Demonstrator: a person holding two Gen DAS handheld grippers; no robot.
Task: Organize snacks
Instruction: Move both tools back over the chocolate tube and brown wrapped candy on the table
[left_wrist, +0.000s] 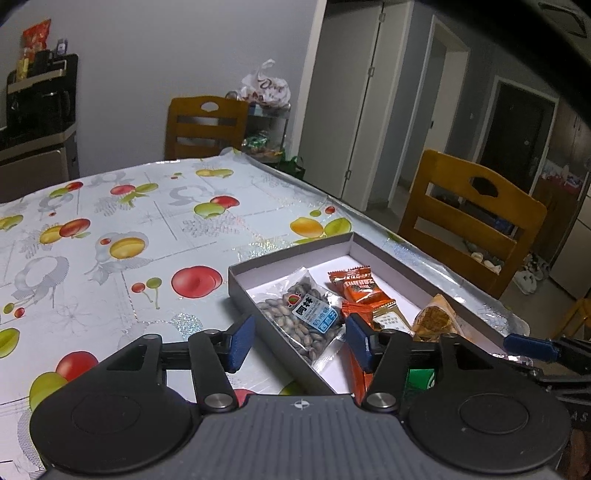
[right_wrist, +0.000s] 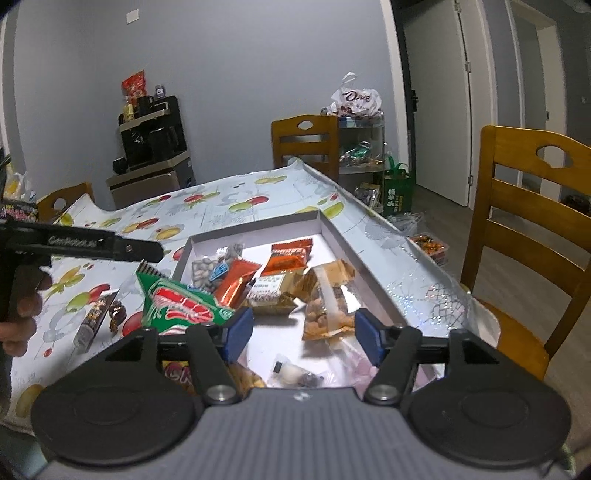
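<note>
Snacks: seed packet (left_wrist: 301, 315), orange wrappers (left_wrist: 364, 291) and a nut pouch (right_wrist: 328, 302) lie inside the shallow grey box (left_wrist: 255, 295).
Box: on the fruit-print desk (left_wrist: 110, 240), near its right edge.
Left tool (left_wrist: 301, 341): released, straddling the box's wall.
Right tool (right_wrist: 304, 332): released, above the box.
</note>
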